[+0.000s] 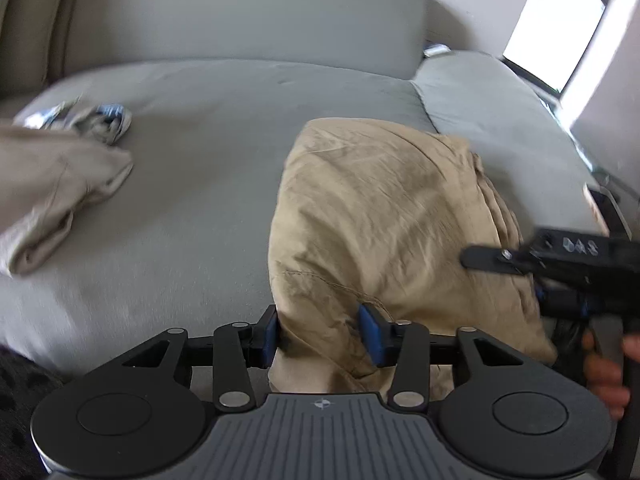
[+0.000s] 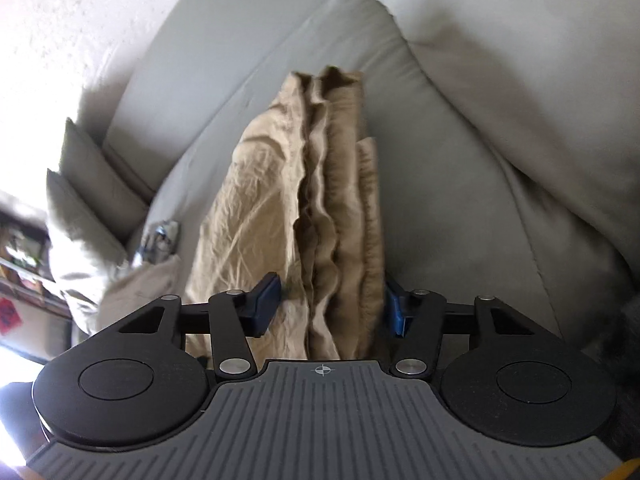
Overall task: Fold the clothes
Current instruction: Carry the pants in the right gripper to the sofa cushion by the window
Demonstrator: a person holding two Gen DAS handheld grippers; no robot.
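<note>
Only your right view shows the tan garment stacked folds; both grippers straddle it, grip undeterminable.

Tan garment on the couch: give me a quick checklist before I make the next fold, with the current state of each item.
1. Left gripper has cloth between its fingers: ok, an edge of the tan garment sits there; firm pinch: cannot tell.
2. Right gripper straddles the stacked layers: ok; pads pressing: cannot tell.
3. Layers aligned: not ok, the edges in the right wrist view are wavy and staggered.
4. Bare couch cushion beside the garment for folding: ok.
5. Other clothes kept apart from the garment: ok.
</note>
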